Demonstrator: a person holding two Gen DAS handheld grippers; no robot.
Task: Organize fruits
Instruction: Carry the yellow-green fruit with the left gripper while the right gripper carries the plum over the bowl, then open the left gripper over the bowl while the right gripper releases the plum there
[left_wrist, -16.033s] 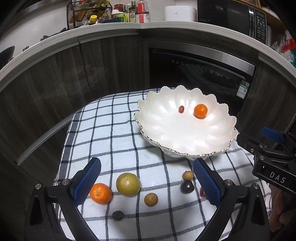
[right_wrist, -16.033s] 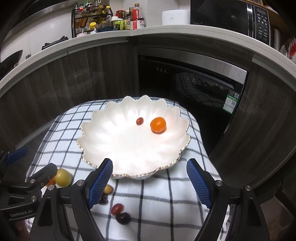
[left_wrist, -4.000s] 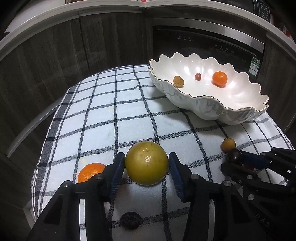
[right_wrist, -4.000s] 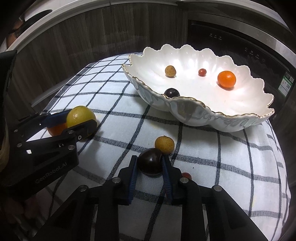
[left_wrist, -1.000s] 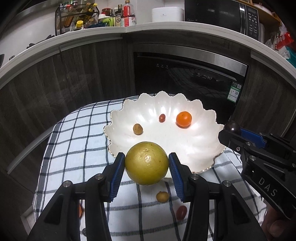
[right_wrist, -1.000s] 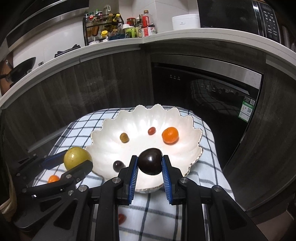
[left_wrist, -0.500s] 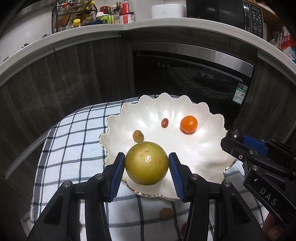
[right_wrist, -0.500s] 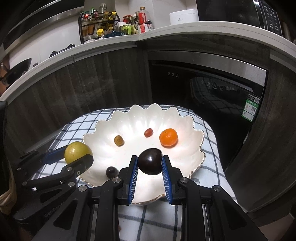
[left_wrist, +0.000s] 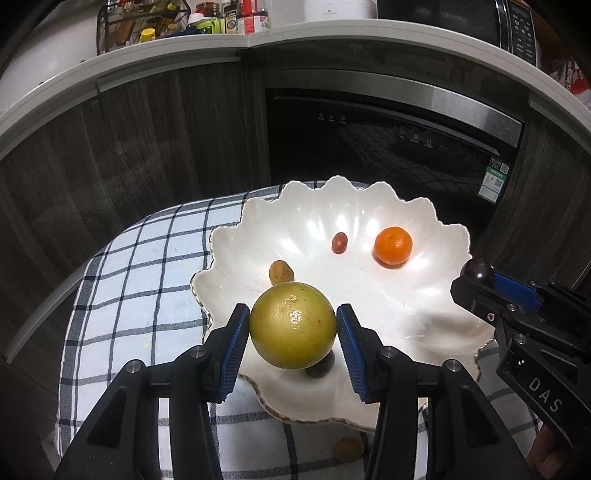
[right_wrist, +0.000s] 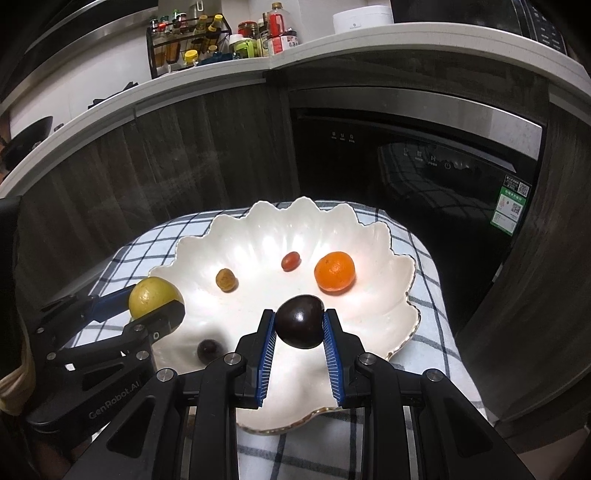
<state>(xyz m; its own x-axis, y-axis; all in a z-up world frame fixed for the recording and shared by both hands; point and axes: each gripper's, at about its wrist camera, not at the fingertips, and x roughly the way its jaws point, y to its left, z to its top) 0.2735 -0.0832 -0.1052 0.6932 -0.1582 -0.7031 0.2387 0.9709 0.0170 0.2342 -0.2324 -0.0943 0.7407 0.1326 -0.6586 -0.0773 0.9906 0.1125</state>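
Observation:
My left gripper (left_wrist: 292, 345) is shut on a yellow-green round fruit (left_wrist: 292, 325) and holds it over the near left rim of the white scalloped bowl (left_wrist: 436, 221). My right gripper (right_wrist: 299, 338) is shut on a dark plum (right_wrist: 301, 320) above the bowl's (right_wrist: 402, 266) near side. In the bowl lie an orange (right_wrist: 334, 272), a small red fruit (right_wrist: 290, 260), a small brown fruit (right_wrist: 225, 279) and a dark round fruit (right_wrist: 209, 349). In the left wrist view the right gripper (left_wrist: 480, 280) shows at the bowl's right rim, and in the right wrist view the left gripper (right_wrist: 157, 306) shows at its left rim.
The bowl stands on a black-and-white checked cloth (left_wrist: 147, 266) over a small table. One small brown fruit (left_wrist: 348, 448) lies on the cloth in front of the bowl. Dark cabinets and an oven (left_wrist: 388, 147) stand behind, with a counter of bottles (right_wrist: 207, 40) above.
Both grippers have moved forward and lower over the bowl with their fruits still held. The bowl looks larger and closer in both views.

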